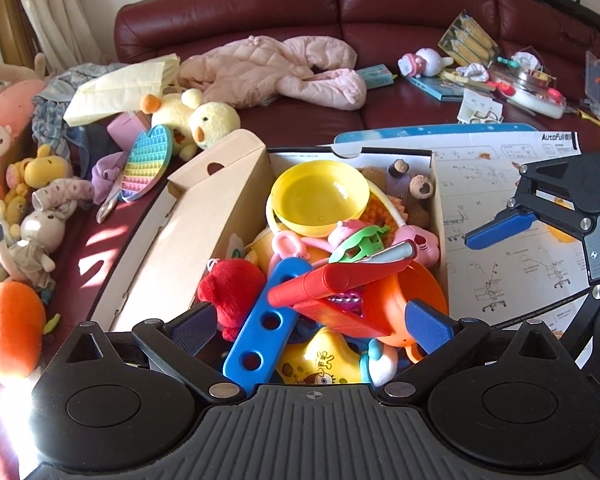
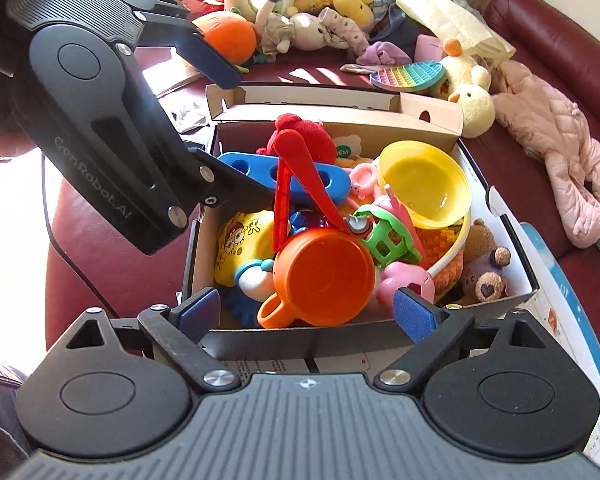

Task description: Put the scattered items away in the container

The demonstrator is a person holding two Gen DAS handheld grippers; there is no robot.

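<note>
An open cardboard box (image 1: pixel 236 200) on the dark red sofa is heaped with toys. Among them are a yellow bowl (image 1: pixel 320 196), a red plastic tool (image 1: pixel 332 280), a blue bar with holes (image 1: pixel 260 320), a red plush (image 1: pixel 232 288) and an orange cup (image 2: pixel 324 280). My left gripper (image 1: pixel 312 326) hangs open over the box's near end, touching nothing. My right gripper (image 2: pixel 307 314) stands open at the opposite side; the orange cup lies loose in the box between its fingers (image 2: pixel 414 314), which do not press it.
Loose on the sofa are a yellow duck plush (image 1: pixel 204 120), a rainbow heart pad (image 1: pixel 148 160), a pink jacket (image 1: pixel 276 68), several plush toys (image 1: pixel 40 208) and an orange plush (image 1: pixel 12 332). A printed sheet (image 1: pixel 512 184) lies beside the box. Small clutter (image 1: pixel 480 72) sits far right.
</note>
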